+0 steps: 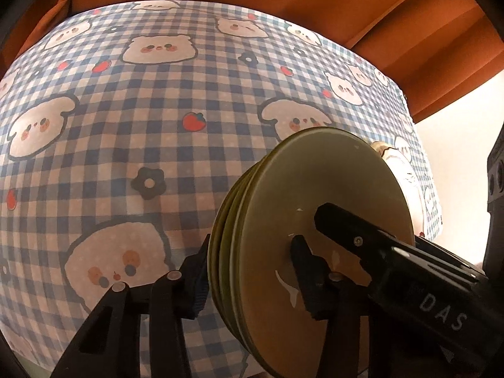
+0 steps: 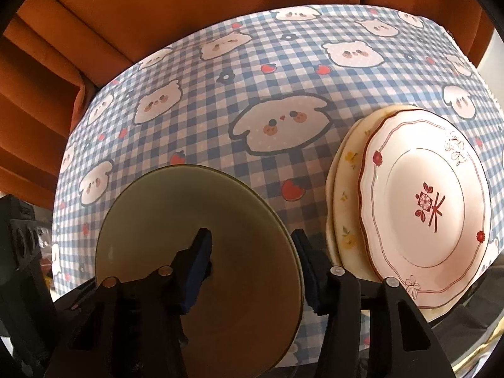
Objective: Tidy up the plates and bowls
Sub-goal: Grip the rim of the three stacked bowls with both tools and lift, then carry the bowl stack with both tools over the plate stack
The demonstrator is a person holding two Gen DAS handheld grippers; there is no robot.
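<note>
Sitting near the front edge of the bench [image 1: 132, 163], which is covered by a blue checked cloth printed with bear faces, strawberries and flowers, is a stack of olive-green plates [image 1: 330, 173]. Several rims show one under another along its left side.

The left gripper [image 1: 252, 242] straddles that rim. One of its fingers [image 1: 200, 286] lies against the outside and underside of the stack, and the other rests on the top plate's face, so the pair pinches the stack through its thickness.

From the right, the right gripper [image 2: 252, 236] reaches over the same stack. Seen from the left wrist, one of its dark fingers [image 1: 334, 220] lies across the top plate. Seen from its own wrist, its fingers are spread across the rim, one over the green face and the other just outside the edge. I cannot tell whether the pads actually press on the plates.

Just beside the green stack, on its right, is a second pile. Its top plate is a white plate [image 2: 425, 195] with a scalloped red rim and a red flower motif at its middle. That plate lies on cream plates [image 2: 345, 189] with small yellow flowers, which stick out to the left.

Orange fabric [image 2: 157, 9] in folds rises behind the bench.
</note>
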